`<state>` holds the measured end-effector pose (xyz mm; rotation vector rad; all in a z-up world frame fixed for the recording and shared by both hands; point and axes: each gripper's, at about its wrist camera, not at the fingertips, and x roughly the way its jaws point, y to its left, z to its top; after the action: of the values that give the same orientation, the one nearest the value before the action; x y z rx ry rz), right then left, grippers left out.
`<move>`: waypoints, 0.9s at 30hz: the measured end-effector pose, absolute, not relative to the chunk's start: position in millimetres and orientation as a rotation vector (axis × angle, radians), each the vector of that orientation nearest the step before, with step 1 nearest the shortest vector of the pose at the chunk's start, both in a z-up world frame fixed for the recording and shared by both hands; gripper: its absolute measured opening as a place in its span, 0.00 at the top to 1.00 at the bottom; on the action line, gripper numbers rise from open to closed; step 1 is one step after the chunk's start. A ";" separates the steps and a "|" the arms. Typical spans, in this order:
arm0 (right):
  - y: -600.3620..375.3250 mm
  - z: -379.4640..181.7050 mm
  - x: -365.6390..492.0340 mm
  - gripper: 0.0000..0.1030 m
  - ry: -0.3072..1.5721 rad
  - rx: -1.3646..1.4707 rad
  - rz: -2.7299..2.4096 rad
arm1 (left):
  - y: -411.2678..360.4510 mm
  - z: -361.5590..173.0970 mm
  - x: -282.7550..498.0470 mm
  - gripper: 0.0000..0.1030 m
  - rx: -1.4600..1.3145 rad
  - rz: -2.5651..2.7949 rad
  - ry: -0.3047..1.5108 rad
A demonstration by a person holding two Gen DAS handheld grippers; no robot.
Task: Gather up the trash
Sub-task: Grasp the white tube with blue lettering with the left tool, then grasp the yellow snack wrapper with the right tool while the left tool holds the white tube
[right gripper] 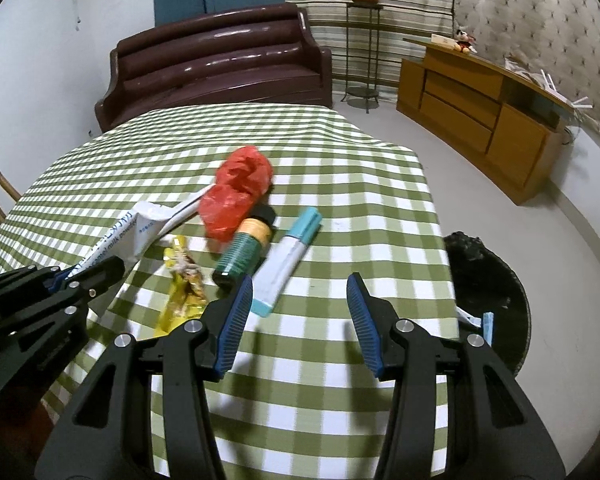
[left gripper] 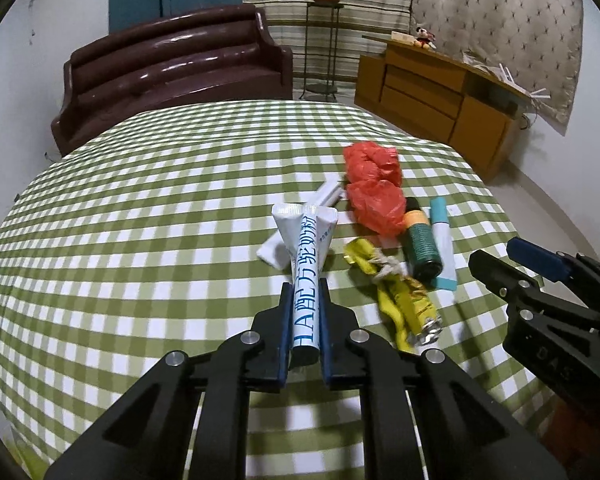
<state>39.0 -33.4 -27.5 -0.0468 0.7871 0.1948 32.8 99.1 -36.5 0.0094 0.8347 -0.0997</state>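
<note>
Left wrist view: my left gripper (left gripper: pixel 305 300) is clamped tight on the white milk-powder sachet (left gripper: pixel 306 264), pinched along its lower half; the far flared end still lies over a second white packet (left gripper: pixel 296 232) on the green checked table (left gripper: pixel 140 208).
Right wrist view: my right gripper (right gripper: pixel 300 320) stands about half open with nothing between its pads, hovering over bare cloth near the table's right edge.
Remaining litter: red plastic bag (right gripper: pixel 238 196), green bottle (right gripper: pixel 244 250), white-and-teal tube (right gripper: pixel 286 262) and yellow wrapper (right gripper: pixel 182 288), all clustered at mid-table, several touching.
Bin: a dark round bin (right gripper: pixel 496 292) sits on the floor just off the right edge, a scrap or two already inside.
Step in hand, as I judge it: lift the sachet clear and carry it to the bin.
How to do it well: I'd raise straight up first so the tail doesn't drag the packet beneath it, then cross above the pile.
Risk: my right gripper lies along that route; I'd move it aside or send it to the tube.
</note>
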 end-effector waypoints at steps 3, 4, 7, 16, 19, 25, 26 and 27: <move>-25.4 -27.3 37.4 0.53 0.788 -0.057 0.213 | 111.8 -34.5 29.7 0.88 0.002 -0.077 0.832; -22.2 -27.5 37.1 0.53 0.789 -0.061 0.219 | 117.3 -34.0 28.7 0.88 0.000 -0.066 0.830; -9.0 -28.1 35.5 0.53 0.792 -0.078 0.241 | 132.3 -33.1 25.8 0.88 -0.005 -0.033 0.824; 27.0 -35.5 32.7 0.54 0.819 -0.126 0.292 | 173.1 -34.0 22.2 0.88 -0.038 0.044 0.820; 36.2 -37.9 33.2 0.54 0.830 -0.143 0.295 | 180.0 -35.1 21.0 0.88 -0.046 0.053 0.820; 43.3 -43.2 38.8 0.54 0.857 -0.164 0.275 | 188.7 -40.6 17.6 0.88 -0.062 0.053 0.831; 44.1 -44.7 40.8 0.54 0.864 -0.166 0.272 | 189.2 -41.4 16.8 0.88 -0.064 0.051 0.832; 44.9 -46.1 42.5 0.54 0.872 -0.167 0.269 | 188.9 -41.6 16.1 0.88 -0.065 0.050 0.833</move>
<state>42.5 44.9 -46.1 -0.1671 0.8716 0.2692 16.1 188.9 -41.6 -0.0650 0.8333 0.0496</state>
